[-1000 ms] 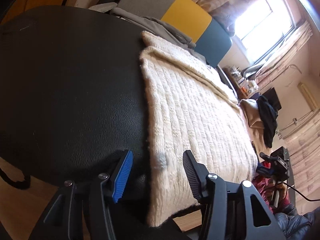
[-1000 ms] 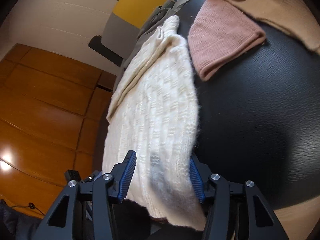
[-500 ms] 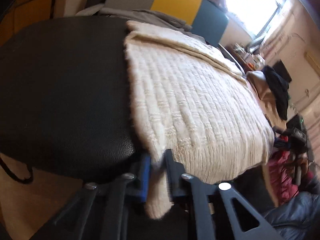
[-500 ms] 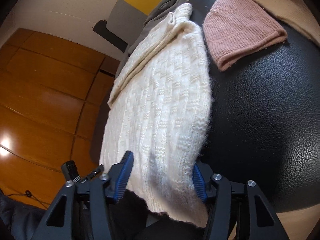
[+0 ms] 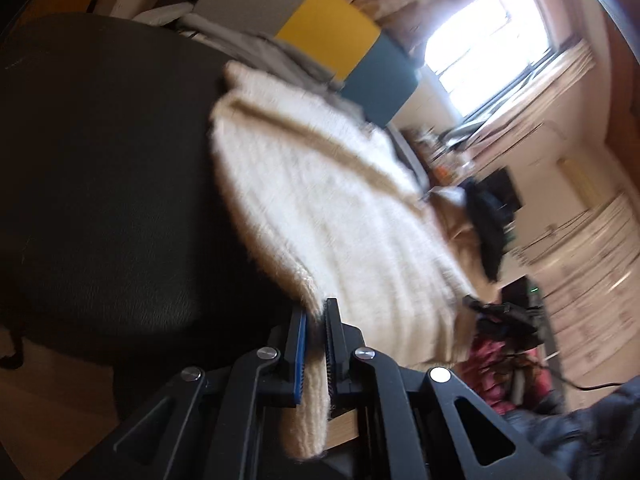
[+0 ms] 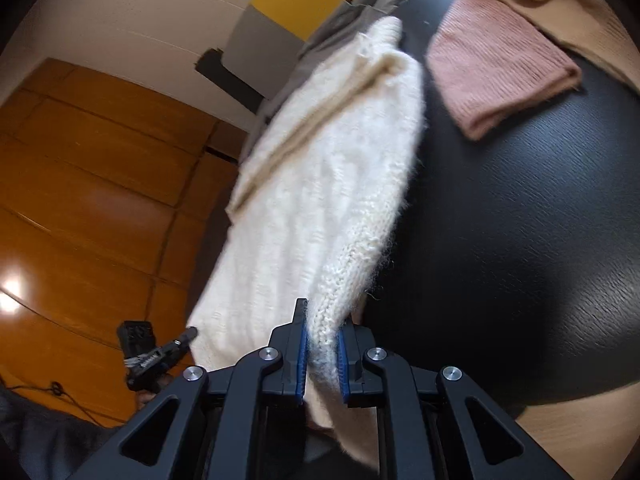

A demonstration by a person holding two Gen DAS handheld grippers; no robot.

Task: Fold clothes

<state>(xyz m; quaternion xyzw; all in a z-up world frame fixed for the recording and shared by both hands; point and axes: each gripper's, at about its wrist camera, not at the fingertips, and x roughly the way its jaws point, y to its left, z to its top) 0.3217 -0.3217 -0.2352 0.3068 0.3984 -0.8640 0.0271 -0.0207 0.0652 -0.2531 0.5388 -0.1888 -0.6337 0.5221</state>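
A cream knitted sweater (image 5: 320, 208) lies along a black leather surface (image 5: 104, 168), its near hem hanging over the front edge. My left gripper (image 5: 316, 332) is shut on the hem's left corner, which is lifted off the surface. In the right wrist view the sweater (image 6: 328, 184) shows again, and my right gripper (image 6: 322, 348) is shut on the hem's right corner, also raised. The far end with the collar still rests on the surface.
A folded pink knit (image 6: 500, 76) and a tan garment (image 6: 560, 8) lie on the black surface (image 6: 520, 240) right of the sweater. Grey clothing (image 5: 256, 48) lies at the far end. A wooden floor (image 6: 80, 200) lies left, and clutter (image 5: 496, 344) past the right side.
Both grippers have closed on the sweater's near hem corners, the left first, then the right. The hem has lifted off the surface and the views are blurred by motion.
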